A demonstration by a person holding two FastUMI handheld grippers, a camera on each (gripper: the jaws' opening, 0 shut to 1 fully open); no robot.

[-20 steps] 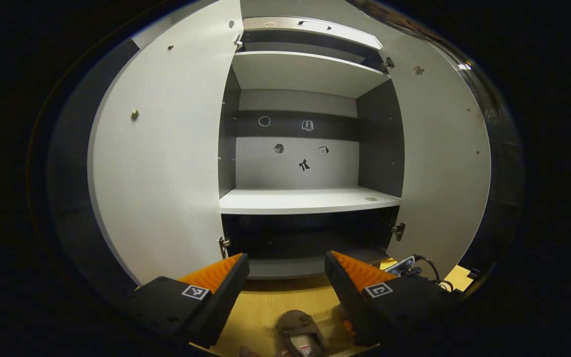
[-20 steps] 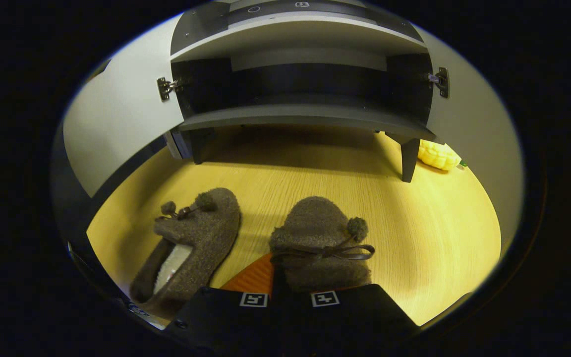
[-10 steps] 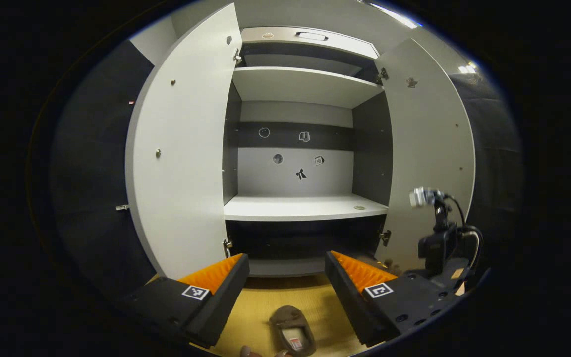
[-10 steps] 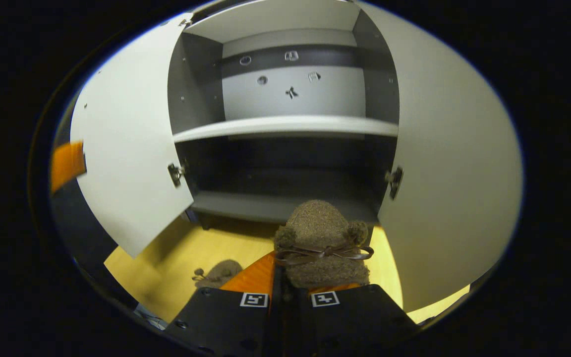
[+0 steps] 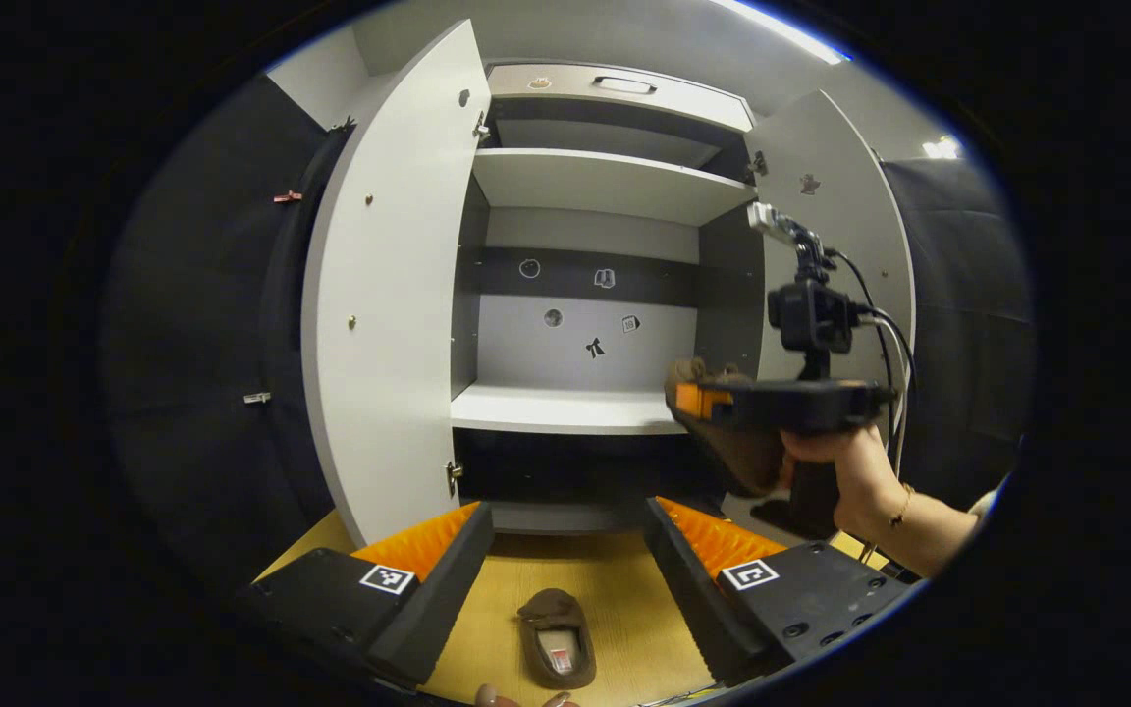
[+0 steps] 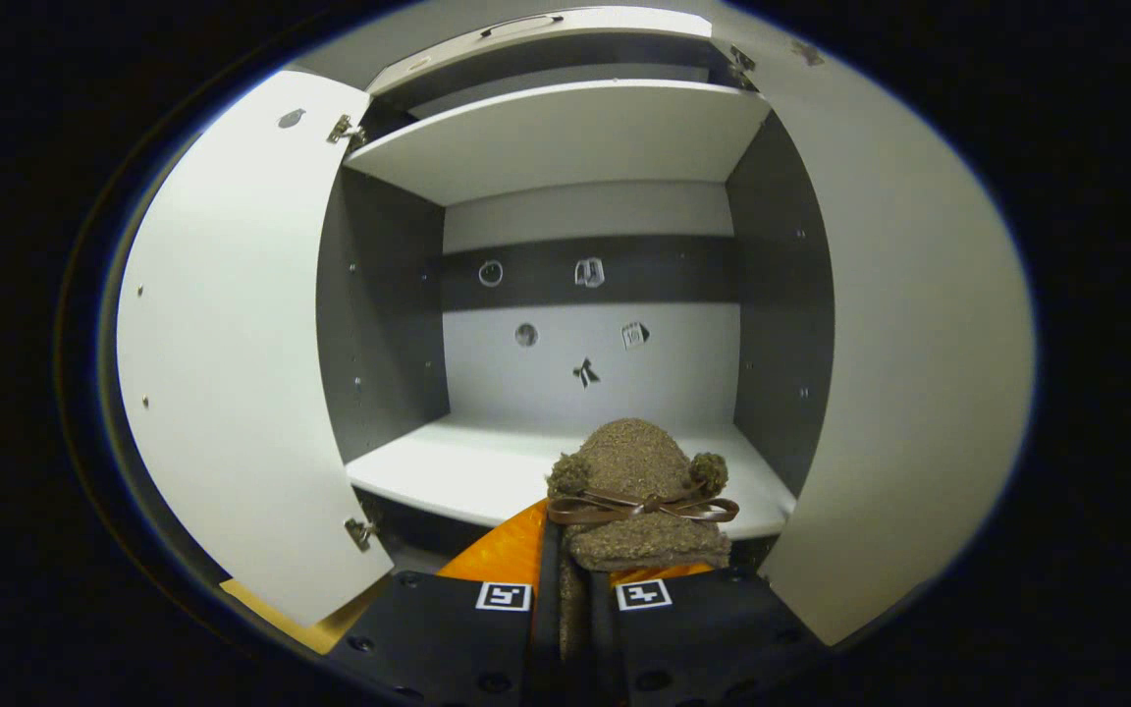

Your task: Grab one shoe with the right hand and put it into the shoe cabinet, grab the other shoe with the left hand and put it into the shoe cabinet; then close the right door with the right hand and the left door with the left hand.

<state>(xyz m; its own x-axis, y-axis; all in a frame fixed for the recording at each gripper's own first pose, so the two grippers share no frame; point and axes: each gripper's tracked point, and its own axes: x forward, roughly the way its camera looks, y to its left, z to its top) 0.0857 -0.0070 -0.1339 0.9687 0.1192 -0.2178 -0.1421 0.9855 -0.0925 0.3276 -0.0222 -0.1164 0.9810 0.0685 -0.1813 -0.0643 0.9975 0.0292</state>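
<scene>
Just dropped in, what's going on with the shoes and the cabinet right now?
The right gripper is shut on a fuzzy brown shoe and holds it up at the white middle shelf of the shoe cabinet, not yet set down. Both doors are open. The left gripper is open and empty above the other shoe, which lies on the wooden floor.
</scene>
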